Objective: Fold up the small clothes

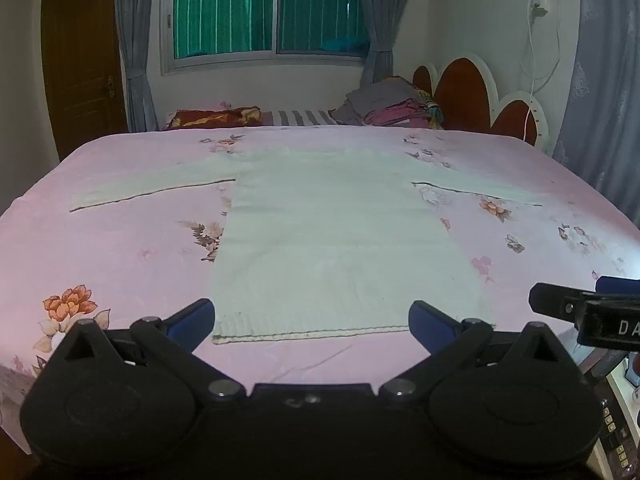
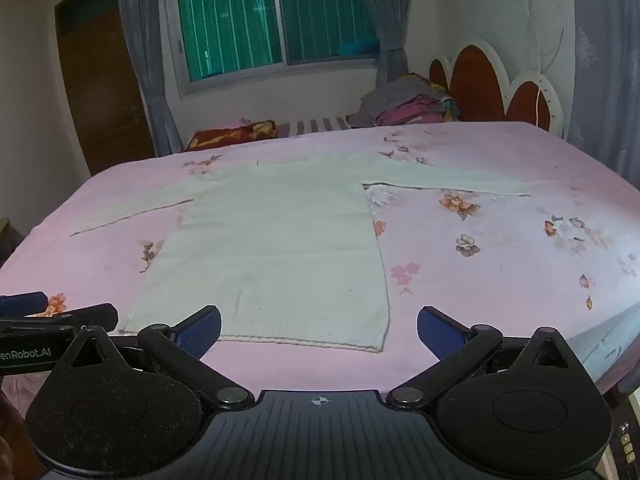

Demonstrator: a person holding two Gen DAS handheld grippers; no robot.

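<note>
The right wrist view catches white lettering "enRobot.AI" on the left gripper point(image 2: 56, 320) at its left edge, while the left wrist view shows only "D A" on the right gripper point(image 1: 580, 312) at its right edge. Both grippers hold their blue-padded fingers wide apart, gripping nothing, just short of the near hem of the pale sweater point(image 1: 340, 240), which lies flat mid-bed with sleeves spread. Bare pink floral bedsheet point(image 2: 500, 260) surrounds the sweater on every side.

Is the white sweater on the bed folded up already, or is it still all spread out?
Spread out. The white sweater lies flat on the pink bedsheet, with both sleeves stretched out sideways and its hem straight; no part is folded over.
</note>
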